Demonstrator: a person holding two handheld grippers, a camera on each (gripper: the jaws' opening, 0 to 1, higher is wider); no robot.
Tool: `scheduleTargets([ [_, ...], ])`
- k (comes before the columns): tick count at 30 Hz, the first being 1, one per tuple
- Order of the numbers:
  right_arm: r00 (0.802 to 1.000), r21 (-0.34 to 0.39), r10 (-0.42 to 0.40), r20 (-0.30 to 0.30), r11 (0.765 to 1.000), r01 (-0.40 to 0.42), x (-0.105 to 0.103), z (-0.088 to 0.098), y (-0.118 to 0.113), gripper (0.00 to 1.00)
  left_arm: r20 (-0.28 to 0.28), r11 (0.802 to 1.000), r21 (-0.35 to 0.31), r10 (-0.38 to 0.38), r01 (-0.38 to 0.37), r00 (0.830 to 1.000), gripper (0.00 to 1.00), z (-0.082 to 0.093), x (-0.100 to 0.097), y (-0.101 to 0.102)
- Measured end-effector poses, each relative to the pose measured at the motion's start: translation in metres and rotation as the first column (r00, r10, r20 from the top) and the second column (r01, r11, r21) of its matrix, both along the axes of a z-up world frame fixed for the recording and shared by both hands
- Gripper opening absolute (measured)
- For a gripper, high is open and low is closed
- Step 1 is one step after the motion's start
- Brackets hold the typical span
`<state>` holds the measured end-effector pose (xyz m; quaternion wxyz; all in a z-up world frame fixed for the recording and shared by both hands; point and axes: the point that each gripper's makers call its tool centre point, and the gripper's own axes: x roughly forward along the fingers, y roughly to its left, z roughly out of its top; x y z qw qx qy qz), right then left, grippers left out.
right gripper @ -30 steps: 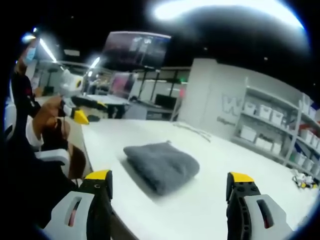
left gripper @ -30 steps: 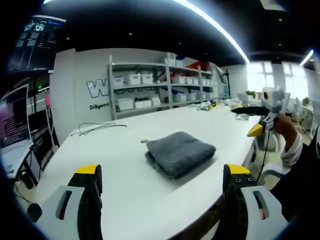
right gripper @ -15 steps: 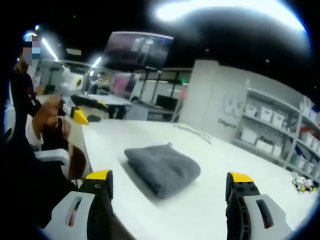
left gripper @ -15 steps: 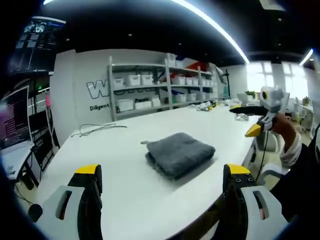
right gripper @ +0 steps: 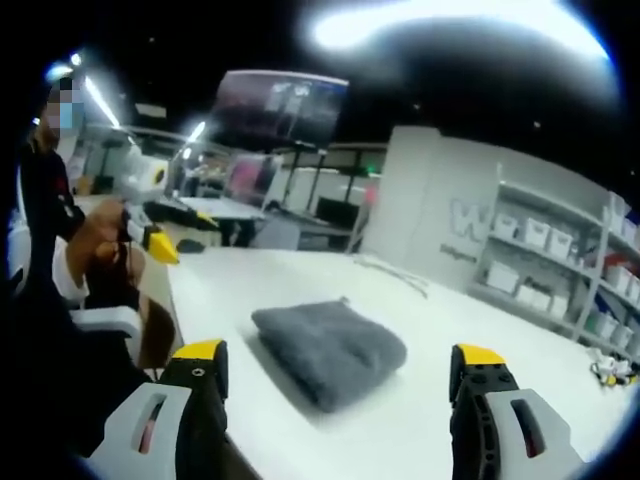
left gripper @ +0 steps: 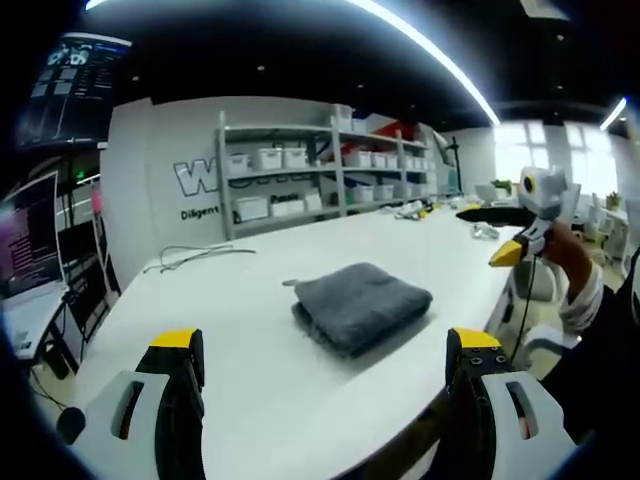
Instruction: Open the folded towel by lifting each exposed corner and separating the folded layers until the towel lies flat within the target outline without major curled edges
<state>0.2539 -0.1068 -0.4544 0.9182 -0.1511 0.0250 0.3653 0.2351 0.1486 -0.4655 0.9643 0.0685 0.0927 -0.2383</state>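
Since the towel [left gripper: 361,303] is seen fully folded, a thick grey stack on the white table [left gripper: 230,390], the task is judged to be at its very start: the approach, with no corner yet lifted. No target outline can be made out on the table. The towel lies well ahead of both grippers, near the table's near edge in the left gripper view and toward its middle in the right gripper view [right gripper: 328,345].

For the next move, a gripper would need to be brought down to an exposed corner of the top layer, the jaws closed on that layer alone, and the fold peeled back. A small tab or corner is seen sticking out at the towel's far edge in both views; whether it is a loop or a corner cannot be told.

The left gripper [left gripper: 320,350] is held wide open, its yellow-tipped jaws well apart, with nothing between them and nothing touched. The right gripper [right gripper: 337,362] is likewise spread wide and empty, held above the table. It is also seen at the right of the left gripper view, in a hand [left gripper: 567,255].
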Motion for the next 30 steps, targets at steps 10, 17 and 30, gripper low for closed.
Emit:
scheduleTargets([
  [10, 1.000, -0.029, 0.022, 0.003, 0.999, -0.022, 0.006, -0.003, 0.010, 0.92, -0.005, 1.000, -0.004, 0.004, -0.004, 1.000, 0.99, -0.001, 0.001, 0.001],
  [17, 0.999, -0.049, 0.038, 0.002, 0.998, -0.038, 0.008, -0.004, 0.015, 0.91, -0.017, 0.999, -0.041, -0.017, 0.016, 1.000, 0.99, -0.002, 0.001, -0.002],
  [30, 0.997, -0.020, 0.080, -0.014, 0.997, -0.081, 0.014, -0.003, 0.029, 0.88, -0.020, 0.999, -0.043, -0.020, 0.019, 1.000, 0.99, -0.001, -0.001, -0.001],
])
